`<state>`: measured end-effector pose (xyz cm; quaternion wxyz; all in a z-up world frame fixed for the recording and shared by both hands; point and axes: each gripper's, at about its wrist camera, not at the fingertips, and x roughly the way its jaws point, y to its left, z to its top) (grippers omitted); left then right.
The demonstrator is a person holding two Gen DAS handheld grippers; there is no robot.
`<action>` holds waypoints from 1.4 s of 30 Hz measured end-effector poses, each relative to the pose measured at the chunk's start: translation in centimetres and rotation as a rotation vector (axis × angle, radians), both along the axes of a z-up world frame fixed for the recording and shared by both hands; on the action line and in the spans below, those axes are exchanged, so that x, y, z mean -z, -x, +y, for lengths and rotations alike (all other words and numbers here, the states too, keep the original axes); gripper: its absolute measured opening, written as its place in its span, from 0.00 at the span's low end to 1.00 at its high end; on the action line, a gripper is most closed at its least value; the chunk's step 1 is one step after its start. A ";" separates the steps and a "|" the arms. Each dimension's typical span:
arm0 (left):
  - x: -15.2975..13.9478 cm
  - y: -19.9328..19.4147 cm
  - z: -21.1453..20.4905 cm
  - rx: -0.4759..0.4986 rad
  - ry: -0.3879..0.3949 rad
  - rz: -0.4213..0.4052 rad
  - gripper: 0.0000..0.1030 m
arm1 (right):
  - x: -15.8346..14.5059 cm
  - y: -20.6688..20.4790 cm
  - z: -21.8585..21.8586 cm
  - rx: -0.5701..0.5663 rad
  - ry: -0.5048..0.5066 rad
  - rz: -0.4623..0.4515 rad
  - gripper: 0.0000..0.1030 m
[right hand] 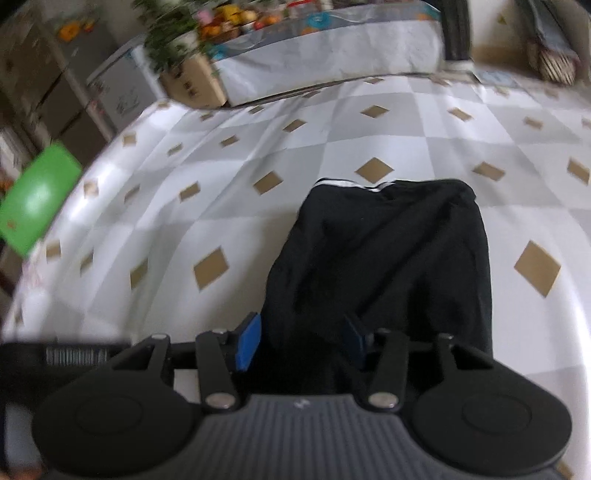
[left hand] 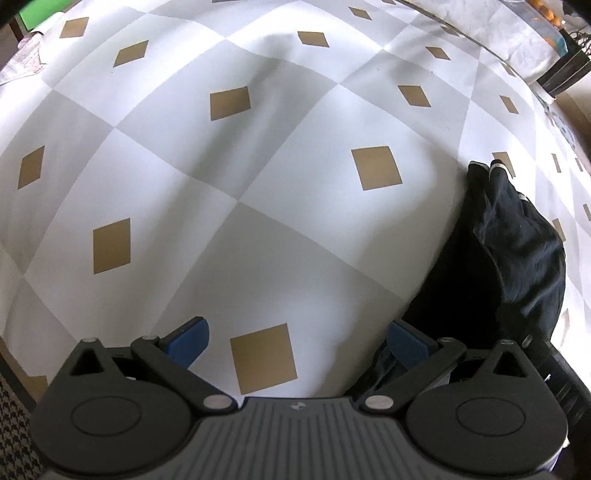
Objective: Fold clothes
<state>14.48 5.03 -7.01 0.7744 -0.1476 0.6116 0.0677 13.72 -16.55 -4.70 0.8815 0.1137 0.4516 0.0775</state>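
Garment, left wrist view: black garment [left hand: 517,258] lay bunched on checked tablecloth [left hand: 221,184], right of left gripper [left hand: 297,338], whose jaws stood spread, empty.
Right wrist view: right gripper [right hand: 303,339] jaws parted around near edge of cloth; grip uncertain.
Progress: roughly folded; tidying probably remained.

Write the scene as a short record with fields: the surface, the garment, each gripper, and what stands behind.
surface: table with a checked white and grey cloth with tan diamonds
garment: black garment, bunched, white stripes at its far edge, lying on the cloth
left gripper: left gripper open, over bare cloth, garment beside its right finger
right gripper: right gripper jaws apart, dark fabric lying between the blue pads; no clear pinch seen
background: green board, plant, fruit, blurred
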 end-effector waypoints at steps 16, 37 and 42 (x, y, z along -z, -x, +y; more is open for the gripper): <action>-0.4 0.4 -0.3 0.007 0.010 0.000 1.00 | 0.4 5.8 1.5 0.012 0.159 0.068 0.46; -0.6 1.1 -0.3 -0.019 0.024 0.003 1.00 | 3.8 9.6 3.5 -0.058 0.307 0.066 0.26; -0.9 1.3 0.0 -0.031 0.028 -0.005 1.00 | 3.5 9.9 2.3 0.008 0.253 0.078 0.12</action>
